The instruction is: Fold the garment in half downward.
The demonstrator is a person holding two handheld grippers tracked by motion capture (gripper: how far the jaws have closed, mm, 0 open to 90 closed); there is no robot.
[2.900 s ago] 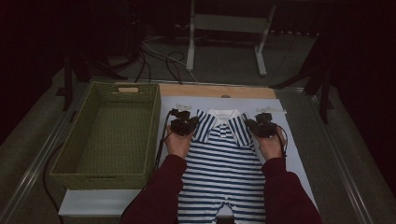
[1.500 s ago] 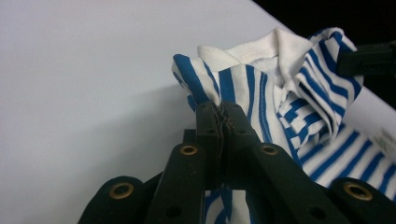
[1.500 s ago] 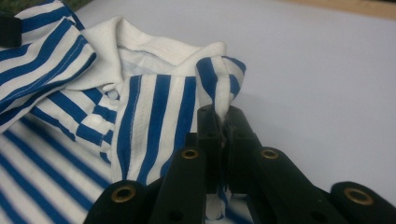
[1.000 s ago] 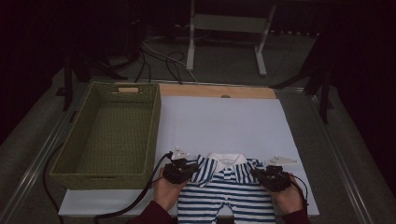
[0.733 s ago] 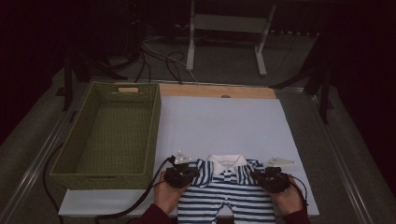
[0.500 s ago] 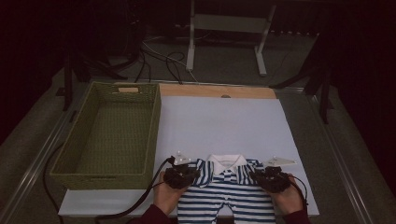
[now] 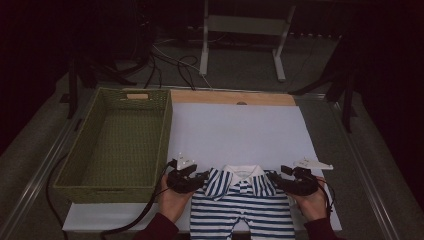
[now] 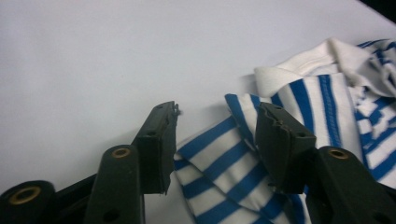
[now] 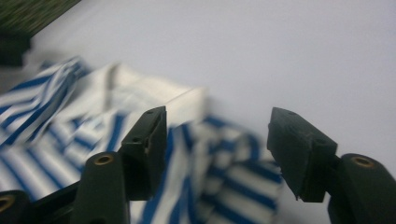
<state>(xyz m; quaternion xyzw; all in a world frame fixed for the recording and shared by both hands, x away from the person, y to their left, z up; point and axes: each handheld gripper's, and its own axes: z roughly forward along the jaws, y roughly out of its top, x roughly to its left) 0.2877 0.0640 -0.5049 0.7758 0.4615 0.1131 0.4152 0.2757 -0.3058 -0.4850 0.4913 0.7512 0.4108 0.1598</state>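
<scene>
A blue-and-white striped baby garment (image 7: 242, 200) with a white collar (image 7: 240, 172) lies flat at the near edge of the white sheet (image 7: 240, 130). My left gripper (image 7: 202, 176) sits at the garment's left shoulder, my right gripper (image 7: 276, 177) at its right shoulder. In the left gripper view the left gripper (image 8: 217, 109) is open; its jaws have just been opening, and the striped shoulder (image 8: 219, 149) lies loose between them. In the right gripper view the right gripper (image 9: 218, 114) is open too, its jaws also just opening, with blurred striped cloth (image 9: 224, 186) below and between them.
A green woven basket (image 7: 112, 92) stands on the left, its inside bare. A wooden strip (image 7: 230, 97) borders the sheet's far edge. Beyond the table are a metal stand (image 7: 240, 25) and floor cables (image 7: 170, 55). A black cable (image 7: 150, 210) trails from the left gripper.
The garment and both hands have come from mid sheet to the near edge. Since then the hands have stayed nearly still, and both grippers have opened and let go of the shoulders.
</scene>
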